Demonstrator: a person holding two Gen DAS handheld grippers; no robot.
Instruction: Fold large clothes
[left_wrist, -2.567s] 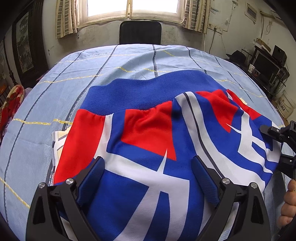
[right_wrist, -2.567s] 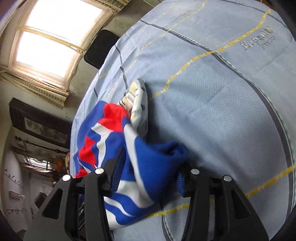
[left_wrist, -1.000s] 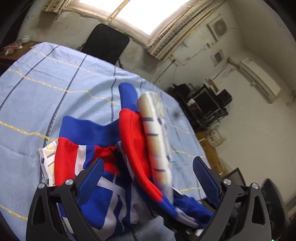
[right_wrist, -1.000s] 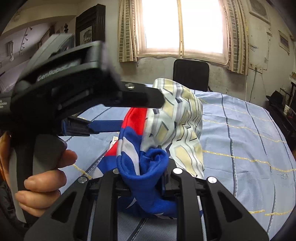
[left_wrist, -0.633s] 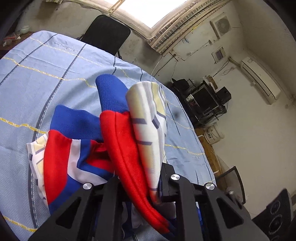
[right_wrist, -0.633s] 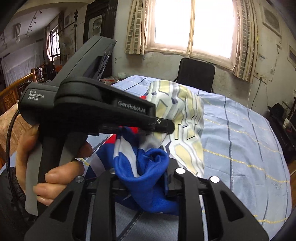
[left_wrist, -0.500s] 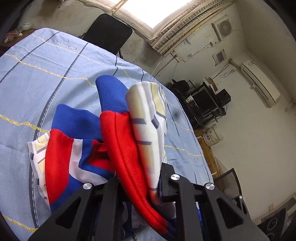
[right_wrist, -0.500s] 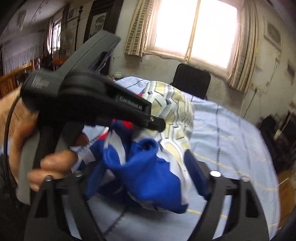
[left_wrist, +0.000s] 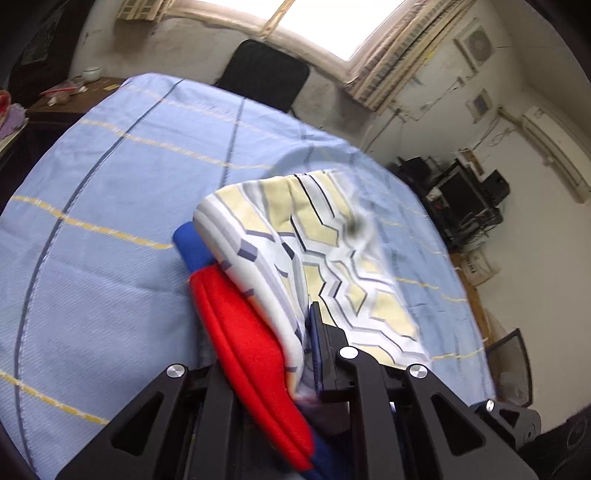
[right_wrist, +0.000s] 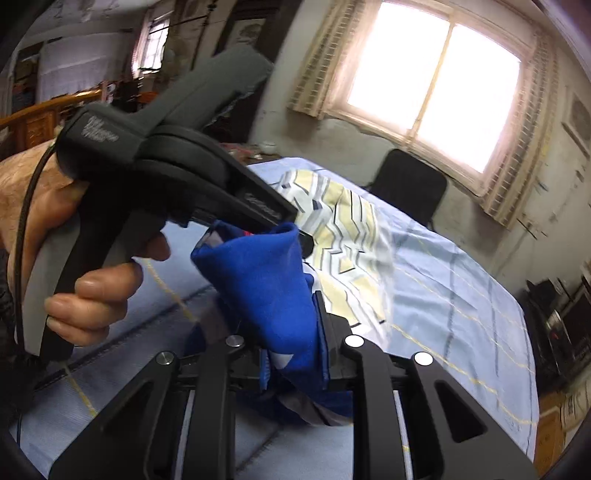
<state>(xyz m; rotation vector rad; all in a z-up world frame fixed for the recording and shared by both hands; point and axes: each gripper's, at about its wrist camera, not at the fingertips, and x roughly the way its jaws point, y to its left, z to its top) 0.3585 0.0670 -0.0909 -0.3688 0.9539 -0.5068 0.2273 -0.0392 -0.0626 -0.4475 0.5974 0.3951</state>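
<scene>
Cloth fills both grippers. The left gripper (left_wrist: 271, 354) is clamped narrow on a bunched fold of the garment (left_wrist: 317, 240), with the red panel (left_wrist: 247, 332) and the pale yellow-and-grey patterned lining squeezed between its two fingers. Ahead of those fingers the garment rises in a hump and drapes away to the right, lining side up, over the blue bedsheet (left_wrist: 110, 184). A blue ribbed cuff (left_wrist: 192, 247) pokes out just to the left of the hump, beyond the left finger.

The right gripper (right_wrist: 288, 332) has its jaws closing on a thick wad of the garment's blue fabric (right_wrist: 266, 280); the pads already press on the cloth, which stands up between them in a folded point. Beyond that wad the patterned lining (right_wrist: 343, 229) spreads forward and to the right across the bedsheet.

Up and to the left of the right gripper, the left gripper's dark grey body crosses the view, its nose meeting the same bundle just above the blue wad. A person's hand (right_wrist: 55, 258) wraps the grey handle, fingers curled round the trigger, with a black cable running down beside the wrist.

Farther off, past the far edge of the bed, stand a black chair (right_wrist: 410, 188) and a bright window (right_wrist: 436, 81).
</scene>
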